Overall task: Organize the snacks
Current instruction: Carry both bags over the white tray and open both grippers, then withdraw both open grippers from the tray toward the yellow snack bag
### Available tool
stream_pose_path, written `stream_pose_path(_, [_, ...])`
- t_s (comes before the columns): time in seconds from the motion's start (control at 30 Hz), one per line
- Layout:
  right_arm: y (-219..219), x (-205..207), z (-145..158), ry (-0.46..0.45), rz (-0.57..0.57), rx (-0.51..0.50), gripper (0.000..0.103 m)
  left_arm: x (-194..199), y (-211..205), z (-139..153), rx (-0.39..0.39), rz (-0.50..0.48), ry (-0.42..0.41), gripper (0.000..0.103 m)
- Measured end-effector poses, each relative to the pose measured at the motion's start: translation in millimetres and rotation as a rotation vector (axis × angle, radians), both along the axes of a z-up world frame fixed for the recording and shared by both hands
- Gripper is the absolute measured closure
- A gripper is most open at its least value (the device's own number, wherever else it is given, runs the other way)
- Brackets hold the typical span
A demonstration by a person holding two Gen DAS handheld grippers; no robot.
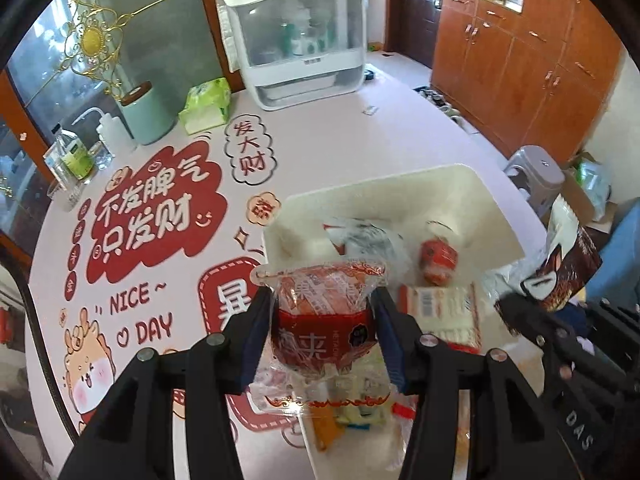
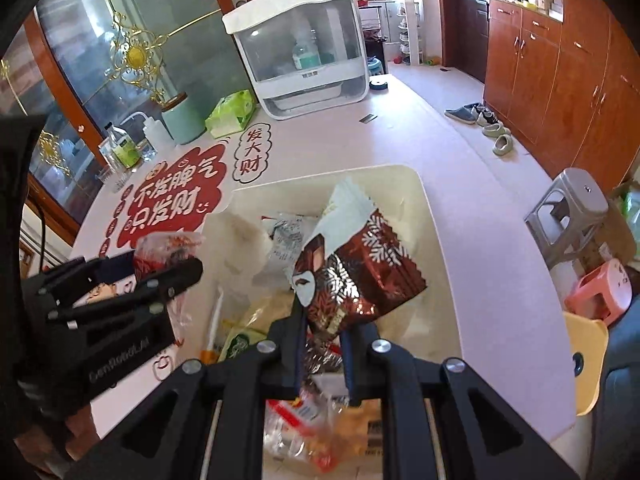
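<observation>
Both grippers point steeply down over a cream plastic bin of snacks on a pink printed surface. The left gripper pinches a clear-and-red snack packet between its blue-faced pads, the packet bulging above and below them, held over the bin's near left corner. The right gripper has its jaws pressed nearly together on the lower edge of a brown foil bag with white leaf print, which stands up tilted over the bin's contents.

The left wrist view shows more of the bin's floor: a crumpled clear wrapper, a small red packet and a red-and-white flat pack; it catches the brown bag only at its right edge. The right wrist view alone shows the left gripper from the side, its packet raised at the bin's left rim, along with loose wrappers under the right gripper, a grey stool, a pink stool and slippers on the floor. Both views take in a white lidded container, a green tissue pack and a mint canister at the surface's far side.
</observation>
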State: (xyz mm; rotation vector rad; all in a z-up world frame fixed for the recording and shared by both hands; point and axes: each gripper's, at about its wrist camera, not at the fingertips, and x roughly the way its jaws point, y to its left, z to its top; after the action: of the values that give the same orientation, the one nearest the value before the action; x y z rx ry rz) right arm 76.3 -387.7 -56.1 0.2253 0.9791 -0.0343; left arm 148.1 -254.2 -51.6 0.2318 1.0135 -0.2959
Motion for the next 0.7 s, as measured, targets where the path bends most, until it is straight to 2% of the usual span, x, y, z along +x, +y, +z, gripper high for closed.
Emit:
stream_pose_path(0.03, [0,3,-3,0.011,0.000,-0.006,0.086,3,-1,-1,0.008,0.005,-0.004,0.044])
stream_pose_path(0.07, [0,5,-5,0.025,-0.002,-0.011,0.079,6,-2,-3,0.016,0.005,-0.004,0.030])
stream_pose_path(0.1, [-1,6,-8,0.037,-0.005,-0.016,0.074,7,-1,-4,0.014,0.005,-0.006,0.023])
stream_pose_path(0.13, [-1,7,-11,0.048,-0.010,-0.021,0.064,8,-1,-4,0.009,0.009,-0.012,0.015])
stream_pose_path(0.17, [-1,5,-14,0.053,-0.014,-0.024,0.057,8,0,-3,0.004,0.012,-0.018,0.013])
stream_pose_path(0.23, [0,3,-18,0.058,-0.006,-0.025,0.054,8,1,-5,-0.001,0.014,-0.019,0.013])
stream_pose_path(0.47, [6,-7,-26,0.082,0.018,-0.021,0.054,5,10,-21,0.001,0.037,0.033,0.013])
stream_pose_path(0.7, [14,-15,-29,0.101,0.020,-0.011,0.054,-9,22,-20,0.010,0.028,0.030,0.013])
